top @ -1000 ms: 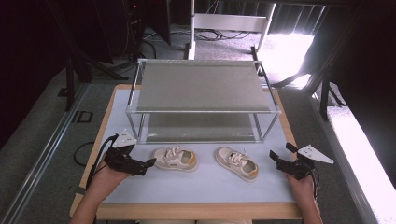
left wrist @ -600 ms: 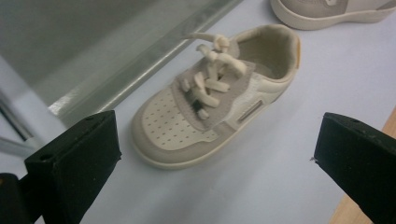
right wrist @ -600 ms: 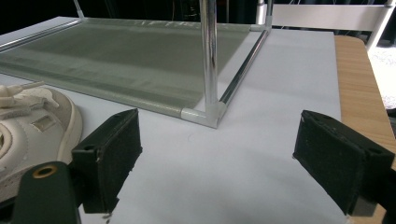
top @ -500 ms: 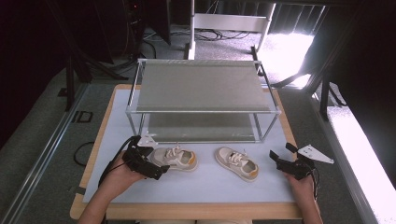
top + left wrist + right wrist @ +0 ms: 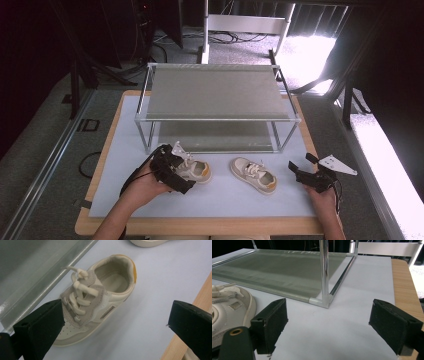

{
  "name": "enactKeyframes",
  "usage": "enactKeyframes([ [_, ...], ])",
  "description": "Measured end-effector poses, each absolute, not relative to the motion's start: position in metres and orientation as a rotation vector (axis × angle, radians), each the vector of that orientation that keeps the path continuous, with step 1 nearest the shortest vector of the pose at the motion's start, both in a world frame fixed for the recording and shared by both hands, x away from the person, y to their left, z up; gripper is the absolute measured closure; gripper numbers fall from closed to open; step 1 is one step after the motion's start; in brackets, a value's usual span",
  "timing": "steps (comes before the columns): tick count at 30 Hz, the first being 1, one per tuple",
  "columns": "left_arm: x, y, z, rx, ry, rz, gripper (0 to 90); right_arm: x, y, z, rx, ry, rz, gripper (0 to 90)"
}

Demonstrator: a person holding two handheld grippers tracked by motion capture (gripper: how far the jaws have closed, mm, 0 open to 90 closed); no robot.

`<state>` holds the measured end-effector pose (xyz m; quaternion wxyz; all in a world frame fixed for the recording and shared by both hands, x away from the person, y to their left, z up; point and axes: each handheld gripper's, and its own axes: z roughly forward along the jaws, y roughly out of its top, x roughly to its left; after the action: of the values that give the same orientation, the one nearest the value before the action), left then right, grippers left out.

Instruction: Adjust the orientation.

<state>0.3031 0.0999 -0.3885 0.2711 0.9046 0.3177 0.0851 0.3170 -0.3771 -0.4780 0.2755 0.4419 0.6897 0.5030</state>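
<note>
While the right tongs (image 5: pixel 300 172) are resting spread on the table (image 5: pixel 235 200), the left tongs (image 5: pixel 172 172) are hovering, jaws apart, over the left shoe (image 5: pixel 95 297).

– Where are the person's hands?
– Both forearms enter from below. The left gripper (image 5: pixel 172 170) is held low, jaws spread wide.
– And the other?
– The right gripper (image 5: pixel 306 175) sits far right, jaws also wide apart.
</note>
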Motion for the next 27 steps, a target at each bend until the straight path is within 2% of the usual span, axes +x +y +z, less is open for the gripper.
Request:
enactKeyframes([
  [14, 0.306, 0.062, -0.387, 2.507, 0.768, 0.177, 0.2, 0.317, -0.377, -0.478, 1.185, 1.854, 1.345, 14.5],
  [22, 0.313, 0.040, -0.388, 2.524, 0.774, 0.158, 6.3, 0.317, -0.376, -0.478, 1.185, 1.854, 1.345, 14.5],
  [24, 0.315, 0.036, -0.389, 2.517, 0.791, 0.148, 15.2, 0.317, -0.376, -0.478, 1.185, 1.853, 1.346, 14.5],
  [26, 0.318, 0.033, -0.390, 2.521, 0.817, 0.143, 16.8, 0.317, -0.377, -0.478, 1.185, 1.853, 1.346, 14.5],
  [27, 0.320, 0.033, -0.391, 2.515, 0.834, 0.137, 23.7, 0.317, -0.377, -0.478, 1.184, 1.853, 1.347, 14.5],
])
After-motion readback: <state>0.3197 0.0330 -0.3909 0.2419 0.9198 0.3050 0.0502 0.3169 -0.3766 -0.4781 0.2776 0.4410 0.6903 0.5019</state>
